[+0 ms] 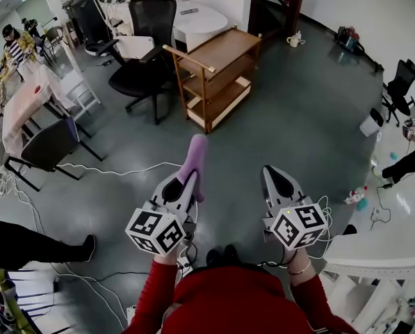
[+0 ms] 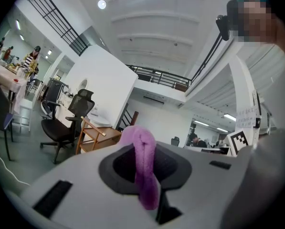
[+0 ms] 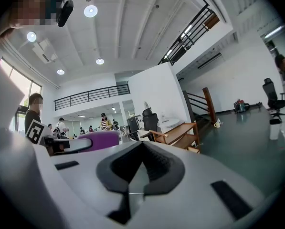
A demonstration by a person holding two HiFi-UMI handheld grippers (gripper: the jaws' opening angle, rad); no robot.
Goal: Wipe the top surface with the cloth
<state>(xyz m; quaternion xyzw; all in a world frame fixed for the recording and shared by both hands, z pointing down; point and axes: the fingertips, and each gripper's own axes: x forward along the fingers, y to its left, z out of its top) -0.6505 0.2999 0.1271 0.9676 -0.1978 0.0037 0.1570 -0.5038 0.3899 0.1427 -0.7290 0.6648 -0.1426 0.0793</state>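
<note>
The cloth [image 1: 195, 160] is purple, soft and fuzzy, bunched into a floppy roll. It looks light and bendy, so a pinch on its fold should hold it. The left gripper [image 1: 188, 181], low in the middle, squeezes it. The right gripper [image 1: 274, 175] is closed on nothing. The brown wooden cart [image 1: 221, 47] stands well apart, near the top.

Head camera looks steeply down from above the person [image 1: 235, 298], with the left gripper [image 1: 182, 184] and right gripper [image 1: 272, 174] low in frame and the floor [image 1: 297, 117] spreading ahead. Each gripper camera sits right behind its own jaws, very close, tipped up toward the ceiling [image 2: 147, 27]. The left one has the cloth [image 2: 143, 168] dead centre. All three views share the wooden cart [image 1: 214, 75] and the black office chair [image 1: 146, 61] ahead.
</note>
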